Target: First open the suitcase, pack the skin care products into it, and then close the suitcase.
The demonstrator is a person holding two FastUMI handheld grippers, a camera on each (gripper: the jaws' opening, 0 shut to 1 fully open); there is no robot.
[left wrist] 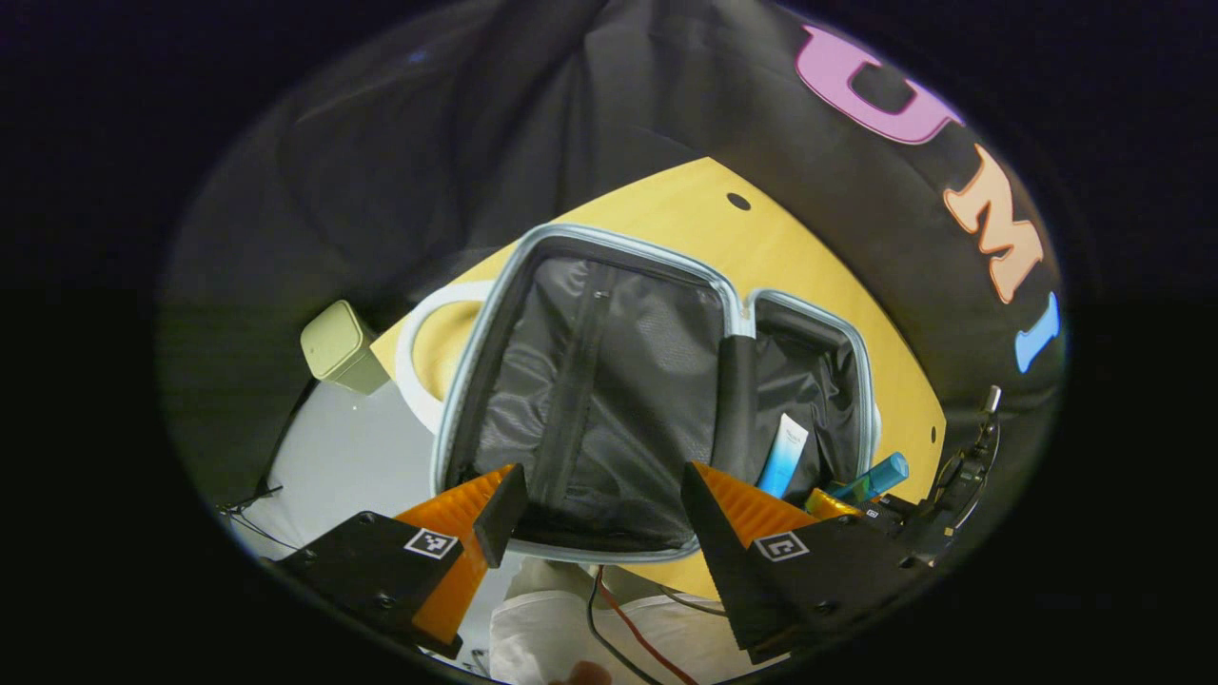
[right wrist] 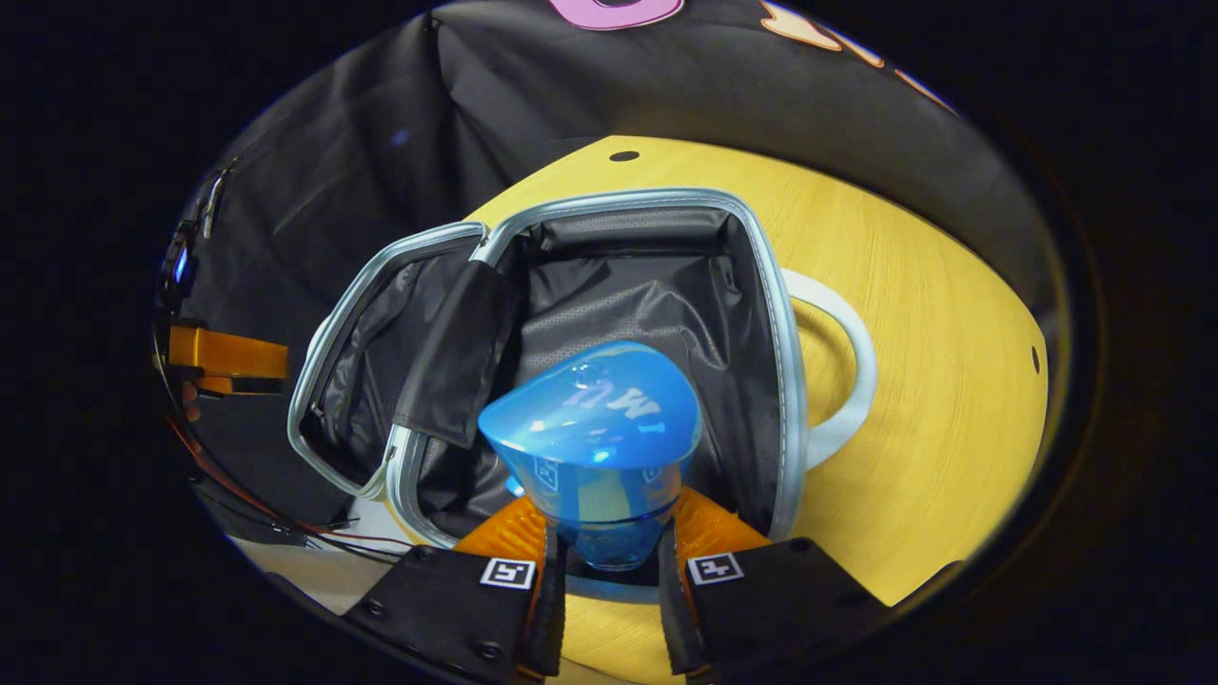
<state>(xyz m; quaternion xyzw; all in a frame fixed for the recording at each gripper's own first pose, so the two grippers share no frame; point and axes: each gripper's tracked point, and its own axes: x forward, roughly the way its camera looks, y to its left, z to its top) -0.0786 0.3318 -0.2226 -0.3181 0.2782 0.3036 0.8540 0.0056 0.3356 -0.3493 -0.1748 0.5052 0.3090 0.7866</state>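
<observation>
Blue translucent plastic sits between the fingers of the right claw (right wrist: 609, 561): a bottle (right wrist: 595, 447), clamped at its narrow end with the wide end pointing ahead over the open suitcase (right wrist: 666, 285). Beyond the claw lies the black-lined right half of the case, on the yellow wooden desk (right wrist: 933, 381). The left claw (left wrist: 599, 514) has its fingers spread apart around nothing, hovering at the near rim of the case's other half. To its right, inside the case, a white-and-blue tube (left wrist: 784, 457) leans against the lining.

The step in hand looks like placing the bottle. It would go best if the right claw lowers well past the grey zipper rim (right wrist: 785, 381) before the fingers part, so the bottle settles on the lining rather than rolling off the edge. Laying it flat, beside the tube and not on it, should let the lid shut cleanly later.

Small print on the bottle and tube is too blurred to read.
</observation>
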